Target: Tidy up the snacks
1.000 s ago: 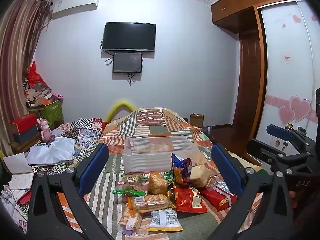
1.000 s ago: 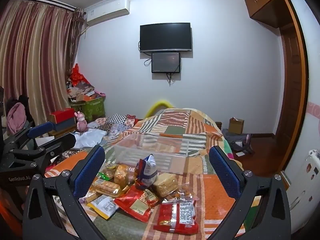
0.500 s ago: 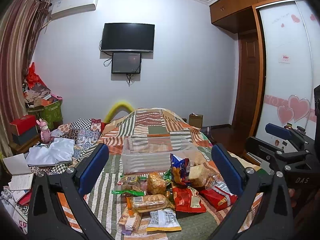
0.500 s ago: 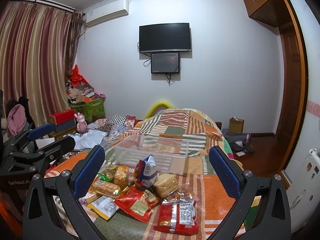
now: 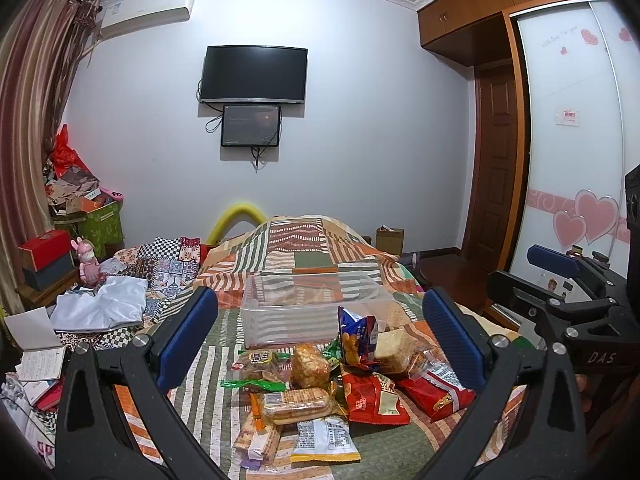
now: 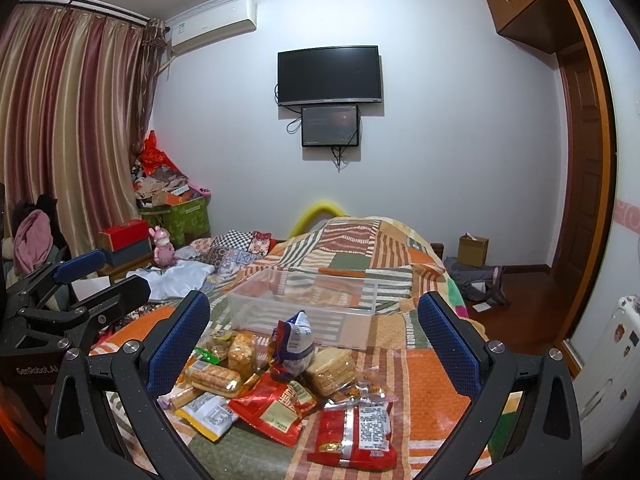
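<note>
On bed: snack pile [image 5: 320, 384] before clear bin [image 5: 316, 312] | left gripper [image 5: 320, 340], right gripper [image 6: 316, 344] agape, empty | step: pre-grasp | next: descend onto one packet

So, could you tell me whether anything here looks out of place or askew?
The snacks lie in a loose overlapping heap on the bed, and the blue bag stands propped on end. The clear bin behind them looks empty. Nothing looks spilled or torn.

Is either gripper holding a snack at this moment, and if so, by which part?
Nothing is held. The left gripper and right gripper are both open, above the snack pile, touching none of it.
</note>
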Available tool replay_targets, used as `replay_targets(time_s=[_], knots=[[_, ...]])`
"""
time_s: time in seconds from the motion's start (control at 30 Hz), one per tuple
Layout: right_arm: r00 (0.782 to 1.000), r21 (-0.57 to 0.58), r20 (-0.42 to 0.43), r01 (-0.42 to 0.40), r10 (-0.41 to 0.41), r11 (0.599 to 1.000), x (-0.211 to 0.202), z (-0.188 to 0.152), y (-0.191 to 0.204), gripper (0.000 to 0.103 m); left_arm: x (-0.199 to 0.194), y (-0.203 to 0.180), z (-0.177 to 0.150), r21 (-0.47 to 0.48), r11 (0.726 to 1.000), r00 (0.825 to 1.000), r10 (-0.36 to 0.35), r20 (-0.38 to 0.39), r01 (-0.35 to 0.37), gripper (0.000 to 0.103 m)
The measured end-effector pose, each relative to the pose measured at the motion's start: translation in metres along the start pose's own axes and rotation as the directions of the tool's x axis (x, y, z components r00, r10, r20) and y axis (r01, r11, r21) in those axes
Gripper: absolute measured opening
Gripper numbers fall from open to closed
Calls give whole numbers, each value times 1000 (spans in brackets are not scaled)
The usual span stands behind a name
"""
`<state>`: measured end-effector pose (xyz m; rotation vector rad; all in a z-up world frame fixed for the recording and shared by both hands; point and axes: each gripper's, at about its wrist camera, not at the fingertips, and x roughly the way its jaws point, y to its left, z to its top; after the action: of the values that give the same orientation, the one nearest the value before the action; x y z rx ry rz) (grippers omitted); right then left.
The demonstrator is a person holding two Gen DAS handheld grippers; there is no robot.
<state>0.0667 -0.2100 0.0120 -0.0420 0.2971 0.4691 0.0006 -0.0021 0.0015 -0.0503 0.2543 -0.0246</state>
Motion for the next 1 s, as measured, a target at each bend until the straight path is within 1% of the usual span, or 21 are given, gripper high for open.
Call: replay_targets(time_s=[1.0], knots=[[1000, 1, -3, -3, 3, 1000, 0, 0, 1, 103, -1, -2, -1, 5, 1000, 1000, -3, -5, 3, 103]])
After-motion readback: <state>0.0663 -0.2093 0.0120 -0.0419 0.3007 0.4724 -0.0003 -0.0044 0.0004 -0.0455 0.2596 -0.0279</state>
